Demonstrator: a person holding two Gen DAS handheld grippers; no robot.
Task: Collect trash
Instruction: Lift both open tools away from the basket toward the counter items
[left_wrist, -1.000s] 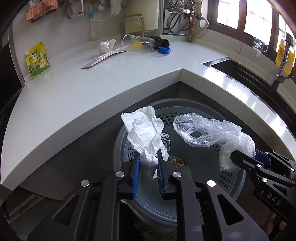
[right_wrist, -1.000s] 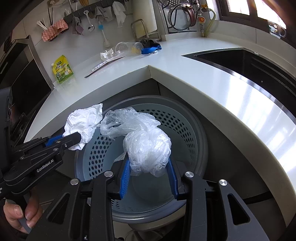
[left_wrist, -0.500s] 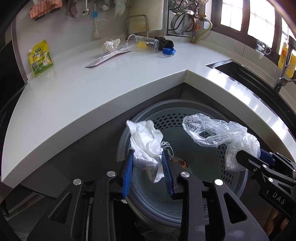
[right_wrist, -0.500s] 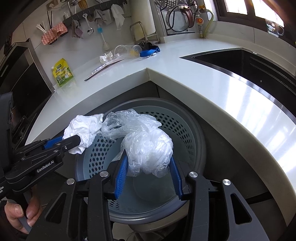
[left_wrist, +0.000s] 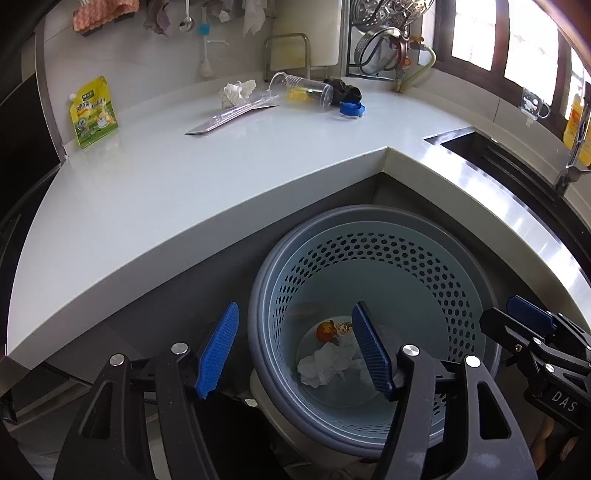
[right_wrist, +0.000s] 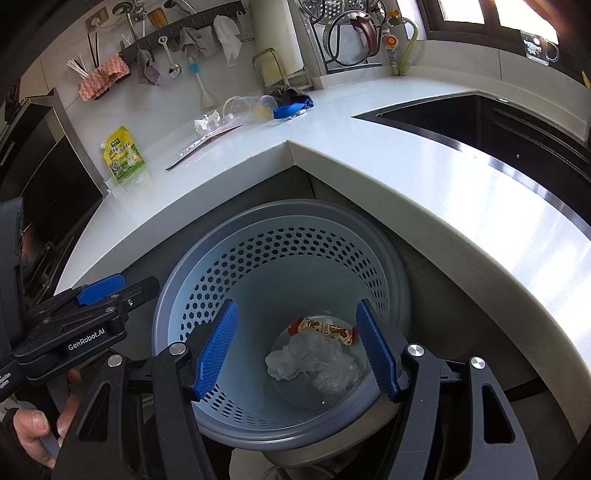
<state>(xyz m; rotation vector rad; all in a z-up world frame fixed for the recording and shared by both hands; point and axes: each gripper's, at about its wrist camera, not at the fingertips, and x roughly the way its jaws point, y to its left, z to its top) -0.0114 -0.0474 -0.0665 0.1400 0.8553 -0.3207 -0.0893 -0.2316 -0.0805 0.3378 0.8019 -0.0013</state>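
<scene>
A round grey perforated bin (left_wrist: 369, 218) (right_wrist: 288, 206) stands on the floor below the counter corner. At its bottom lie a white crumpled tissue (left_wrist: 325, 365) (right_wrist: 277, 363), a clear plastic bag (right_wrist: 328, 365) and an orange snack wrapper (left_wrist: 327, 330) (right_wrist: 325, 328). My left gripper (left_wrist: 295, 350) is open and empty above the bin's left rim. My right gripper (right_wrist: 297, 347) is open and empty over the bin.
On the white counter (left_wrist: 166, 192) lie a crumpled tissue (left_wrist: 236, 92), a clear flat wrapper (left_wrist: 229, 116), a tipped clear cup (left_wrist: 301, 90), a blue item (left_wrist: 351, 109) with a black cloth, and a yellow-green pouch (left_wrist: 92, 110). A sink (right_wrist: 480, 122) lies right.
Both grippers have opened. The white tissue has dropped from the left one and the clear plastic bag from the right one; both now lie at the bottom of the bin.
</scene>
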